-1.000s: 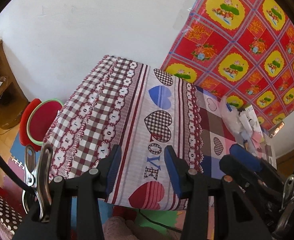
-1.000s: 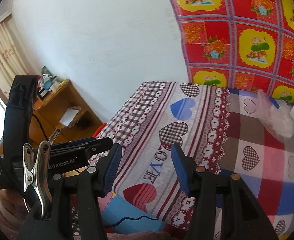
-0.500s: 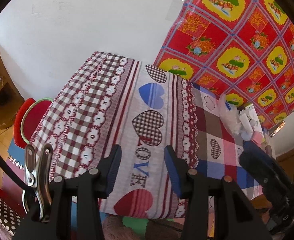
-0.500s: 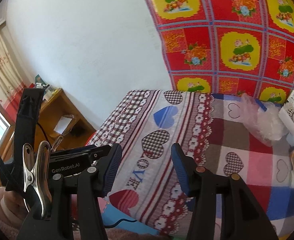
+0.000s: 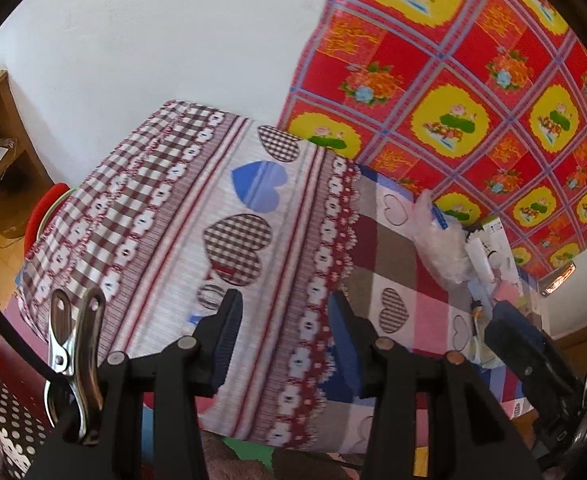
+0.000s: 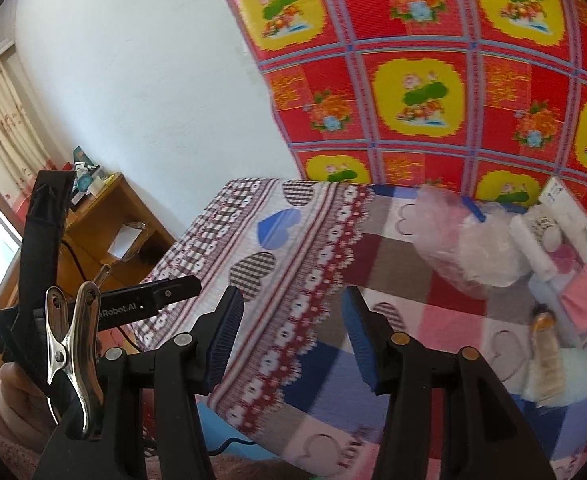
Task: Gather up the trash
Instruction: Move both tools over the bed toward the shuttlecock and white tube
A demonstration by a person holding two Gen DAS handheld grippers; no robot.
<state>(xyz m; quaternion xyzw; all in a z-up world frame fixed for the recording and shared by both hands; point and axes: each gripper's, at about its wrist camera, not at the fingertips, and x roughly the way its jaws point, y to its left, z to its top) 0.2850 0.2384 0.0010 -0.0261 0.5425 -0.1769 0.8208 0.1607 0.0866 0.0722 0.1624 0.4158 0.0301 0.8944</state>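
A table with a heart-patterned cloth point(image 5: 253, 208) point(image 6: 317, 248) fills both views. Trash lies at its far right: a crumpled clear plastic bag point(image 6: 465, 248) point(image 5: 441, 240), white boxes point(image 6: 565, 224), pink wrappers point(image 6: 585, 288) and a small tan bottle point(image 6: 545, 340). My left gripper point(image 5: 283, 336) is open and empty over the near table edge. My right gripper point(image 6: 291, 332) is open and empty, short of the trash. The left gripper's body point(image 6: 149, 300) shows at the right view's left.
A red and yellow flowered cloth point(image 6: 433, 80) hangs on the wall behind the table. A wooden shelf unit point(image 6: 105, 224) stands at the left by a curtain. A red stool point(image 5: 45, 208) sits left of the table.
Both grippers have moved forward and to the right over the table. The trash pile now sits closer in the right wrist view. Both pairs of jaws stay open.
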